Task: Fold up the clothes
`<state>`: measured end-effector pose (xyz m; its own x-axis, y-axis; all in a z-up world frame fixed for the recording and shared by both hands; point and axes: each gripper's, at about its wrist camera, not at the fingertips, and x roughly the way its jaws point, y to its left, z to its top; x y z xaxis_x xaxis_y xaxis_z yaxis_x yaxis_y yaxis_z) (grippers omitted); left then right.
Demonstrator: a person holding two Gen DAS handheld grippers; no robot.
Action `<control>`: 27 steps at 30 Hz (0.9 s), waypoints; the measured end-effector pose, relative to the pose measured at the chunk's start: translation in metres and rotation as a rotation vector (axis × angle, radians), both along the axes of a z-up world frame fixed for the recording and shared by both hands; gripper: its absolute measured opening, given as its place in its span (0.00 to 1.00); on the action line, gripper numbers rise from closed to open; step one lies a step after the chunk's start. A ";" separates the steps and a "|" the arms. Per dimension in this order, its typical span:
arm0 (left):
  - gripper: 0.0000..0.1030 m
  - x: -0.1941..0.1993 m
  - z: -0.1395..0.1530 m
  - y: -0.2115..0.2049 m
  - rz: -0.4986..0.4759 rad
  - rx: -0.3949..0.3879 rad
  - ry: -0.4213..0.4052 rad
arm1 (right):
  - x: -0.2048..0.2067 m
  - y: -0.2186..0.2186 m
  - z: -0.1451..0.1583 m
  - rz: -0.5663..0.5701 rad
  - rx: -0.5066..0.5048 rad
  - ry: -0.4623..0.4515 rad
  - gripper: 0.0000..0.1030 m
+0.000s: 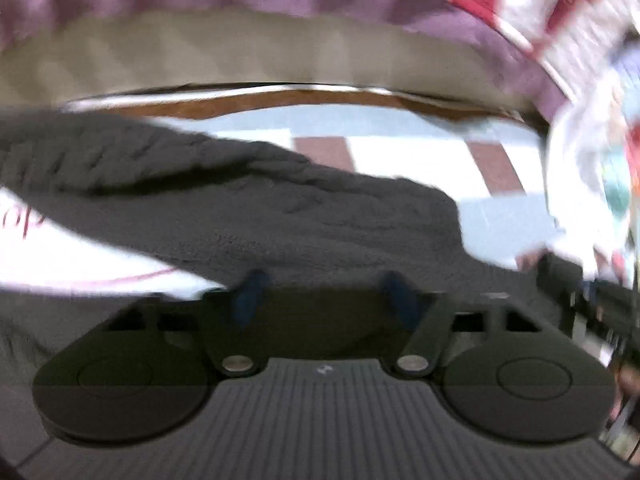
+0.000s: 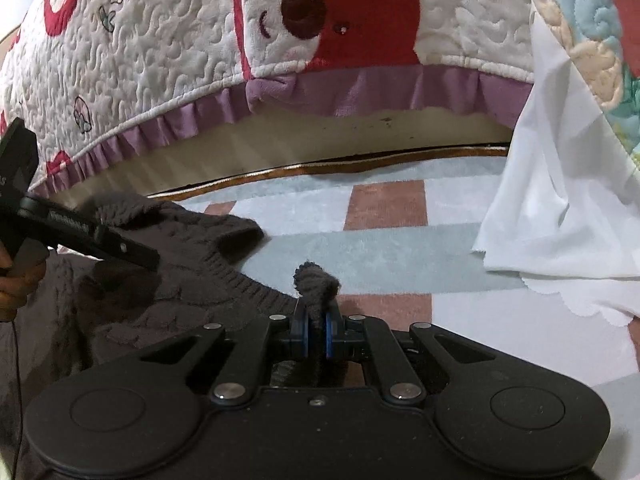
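Your right gripper [image 2: 316, 330] is closed on a small bunch of the dark grey knitted sweater [image 2: 168, 264]; the wool stands up between the two blue-edged pads [image 2: 330, 334], and the ribbed hem runs from there to the left. The sweater lies on a checked rug [image 2: 384, 240] with pale blue, white and dusty pink squares, on the floor in front of a bed.

Your left gripper [image 1: 322, 292] has its jaws well apart, and the knit lies just beyond the blue fingertips [image 1: 252, 290]. This view is blurred, so I cannot tell if the tips touch the cloth. In the right wrist view you see the left gripper from the side, above the sweater, with a hand [image 2: 16, 280] on its handle.

A white quilted bedspread [image 2: 168, 52] with red bear faces and a purple frill hangs over the bed edge. A thin white cloth [image 2: 560, 216] hangs down at the right onto the rug.
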<state>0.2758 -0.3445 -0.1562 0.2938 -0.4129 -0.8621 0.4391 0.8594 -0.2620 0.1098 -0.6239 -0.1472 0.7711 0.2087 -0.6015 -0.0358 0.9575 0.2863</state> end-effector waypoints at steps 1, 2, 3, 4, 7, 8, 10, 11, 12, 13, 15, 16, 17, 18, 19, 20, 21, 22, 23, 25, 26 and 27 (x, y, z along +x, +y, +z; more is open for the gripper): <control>0.01 -0.002 0.005 -0.003 -0.040 0.002 -0.013 | -0.001 0.000 0.003 -0.004 -0.005 -0.018 0.08; 0.00 -0.004 0.009 -0.006 -0.079 0.006 -0.028 | -0.002 0.001 0.006 -0.008 -0.009 -0.037 0.08; 0.00 -0.007 0.016 -0.012 -0.097 0.025 -0.086 | -0.003 0.001 0.009 -0.013 -0.014 -0.055 0.08; 0.00 -0.009 0.023 -0.018 -0.114 0.043 -0.145 | -0.003 0.002 0.012 -0.017 -0.019 -0.074 0.08; 0.00 0.001 0.043 -0.037 -0.103 0.018 -0.318 | -0.007 0.002 0.021 -0.045 -0.048 -0.134 0.07; 0.00 0.006 0.048 -0.043 -0.088 0.001 -0.351 | -0.007 0.001 0.020 -0.057 -0.074 -0.141 0.07; 0.00 0.005 0.047 -0.046 -0.103 0.010 -0.350 | -0.001 -0.001 0.008 -0.070 -0.098 -0.087 0.07; 0.02 0.005 0.046 -0.047 -0.111 0.015 -0.349 | 0.003 -0.002 -0.001 -0.078 -0.108 -0.047 0.07; 0.03 0.005 0.045 -0.049 -0.118 0.020 -0.348 | 0.007 -0.004 -0.011 -0.079 -0.109 0.004 0.07; 0.03 0.004 0.044 -0.050 -0.126 0.025 -0.349 | 0.009 -0.007 -0.017 -0.085 -0.094 0.028 0.07; 0.11 -0.004 0.045 -0.033 -0.130 0.066 -0.388 | 0.011 -0.011 -0.013 -0.082 -0.058 0.030 0.08; 0.16 -0.005 0.045 -0.020 -0.115 0.096 -0.395 | 0.011 -0.010 -0.010 -0.078 -0.054 0.027 0.08; 0.28 -0.006 0.044 -0.007 -0.100 0.126 -0.403 | 0.011 -0.009 -0.009 -0.078 -0.057 0.030 0.08; 0.34 -0.007 0.043 0.006 -0.079 0.151 -0.413 | 0.011 -0.008 -0.010 -0.080 -0.058 0.039 0.09; 0.35 -0.007 0.042 0.020 -0.068 0.175 -0.424 | 0.011 -0.007 -0.011 -0.083 -0.060 0.048 0.09; 0.42 -0.007 0.040 0.033 -0.057 0.200 -0.434 | 0.011 -0.008 -0.012 -0.088 -0.053 0.050 0.09; 0.43 -0.005 0.036 0.043 -0.050 0.236 -0.443 | 0.011 -0.009 -0.013 -0.092 -0.045 0.052 0.10; 0.43 -0.003 0.033 0.053 -0.043 0.271 -0.452 | 0.011 -0.010 -0.013 -0.100 -0.039 0.056 0.12; 0.44 0.000 0.029 0.063 -0.036 0.307 -0.460 | 0.012 -0.012 -0.013 -0.109 -0.036 0.063 0.16; 0.44 0.006 0.021 0.076 -0.062 0.357 -0.480 | 0.011 -0.019 -0.011 -0.133 -0.036 0.077 0.24; 0.44 0.010 0.017 0.082 -0.084 0.373 -0.493 | 0.010 -0.028 -0.007 -0.187 -0.052 0.083 0.25; 0.44 0.014 0.013 0.087 -0.099 0.407 -0.513 | 0.008 -0.037 -0.004 -0.241 -0.069 0.088 0.31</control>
<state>0.2901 -0.2578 -0.1432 0.6862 -0.1301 -0.7157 0.5036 0.7949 0.3384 0.1182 -0.6608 -0.1507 0.7375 -0.0182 -0.6751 0.2177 0.9527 0.2121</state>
